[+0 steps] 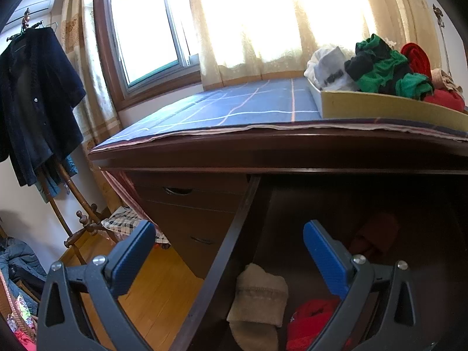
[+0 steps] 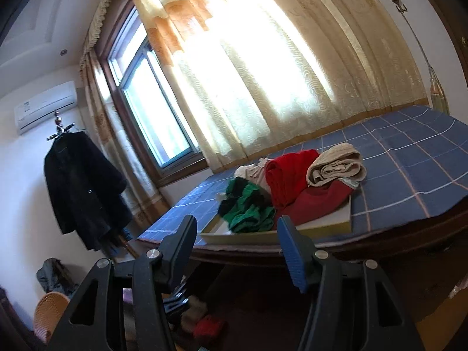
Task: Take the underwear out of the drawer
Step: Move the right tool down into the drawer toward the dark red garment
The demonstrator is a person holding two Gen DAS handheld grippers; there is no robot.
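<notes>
Room: sunlit curtained window, blue checked cloth (image 2: 409, 158) over a dark wooden top.
Tray (image 2: 321, 226): one, on the cloth, heaped with about five garments: green-black, two red, beige, white.
Drawer (image 1: 222, 248): one, pulled out, at 6 o'clock below the top.
Underwear: red piece (image 1: 310, 321) crumpled inside the drawer, long axis unclear; beige sock (image 1: 257, 298) at its 9 o'clock, lengthwise toward 12.
Left gripper (image 1: 231, 260): fingers spread, empty, over the drawer.
Right gripper (image 2: 237, 248): fingers spread, nothing between.

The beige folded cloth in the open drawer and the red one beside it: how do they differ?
The beige folded cloth is pale, ribbed and neatly folded; the red cloth is bright and bunched up. The beige one lies against the drawer's side wall; the red one sits further in, partly hidden behind the left claw's blue pad. Both lie loose in the drawer, ungripped.
</notes>
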